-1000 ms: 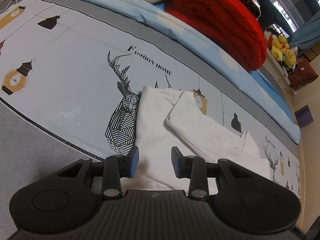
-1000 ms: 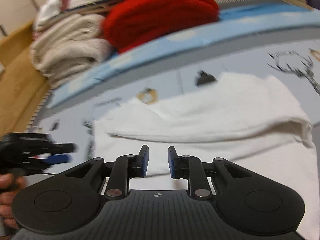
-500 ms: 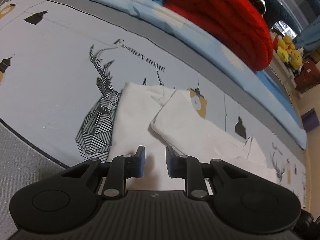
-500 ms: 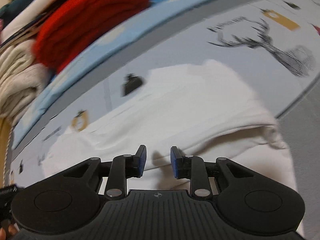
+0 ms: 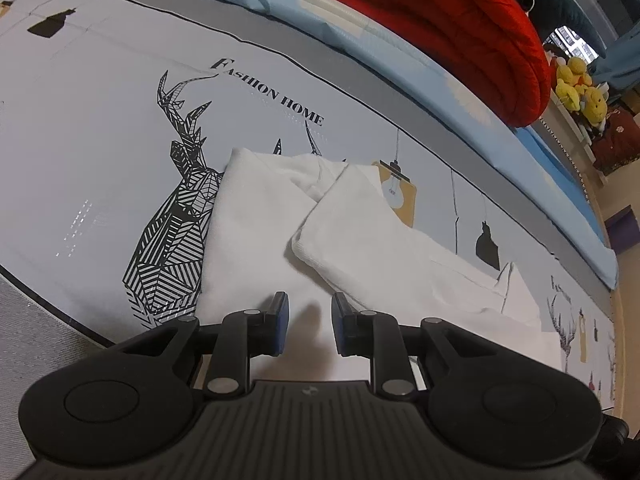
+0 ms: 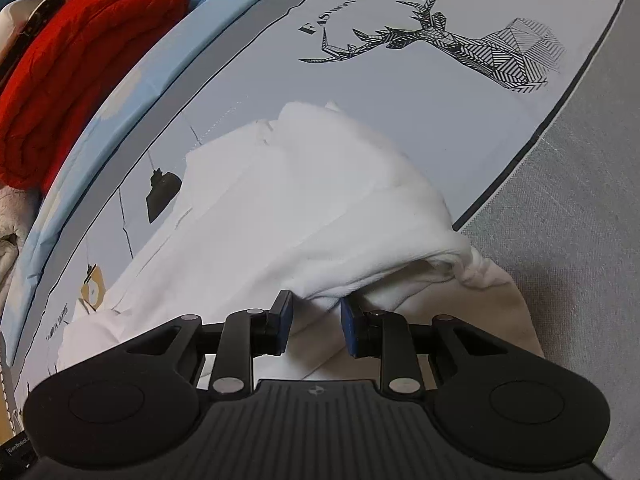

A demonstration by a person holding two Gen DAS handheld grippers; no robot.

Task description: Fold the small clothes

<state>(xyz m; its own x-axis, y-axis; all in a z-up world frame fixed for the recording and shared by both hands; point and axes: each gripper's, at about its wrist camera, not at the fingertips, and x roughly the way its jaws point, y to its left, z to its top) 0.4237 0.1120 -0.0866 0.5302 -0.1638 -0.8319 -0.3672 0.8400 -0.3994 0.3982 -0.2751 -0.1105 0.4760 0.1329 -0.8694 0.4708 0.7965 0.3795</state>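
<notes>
While the printed sheet point(image 5: 100, 128) fills most of both views, one white garment point(image 5: 256, 240) lies on it beside the deer print point(image 5: 176, 216), near the sheet's near edge, with one side already folded in over the middle as a flap point(image 5: 352, 232). A second ago both grippers were higher and farther back; now both sit low over the cloth's near part, which suggests the next fold is about to be picked up. The left gripper point(image 5: 308, 322) has narrowed its fingers, which now stand slightly apart over flat cloth, pinching nothing that I can see. The right gripper point(image 6: 315, 322) has rolled and closed in on the flap's near edge; its fingers are a little apart with a ridge of cloth point(image 6: 320, 296) at their tips, and whether the pads press it I cannot tell. Counted: one garment, one red blanket point(image 5: 460, 32) at the far edge, two grippers.
</notes>
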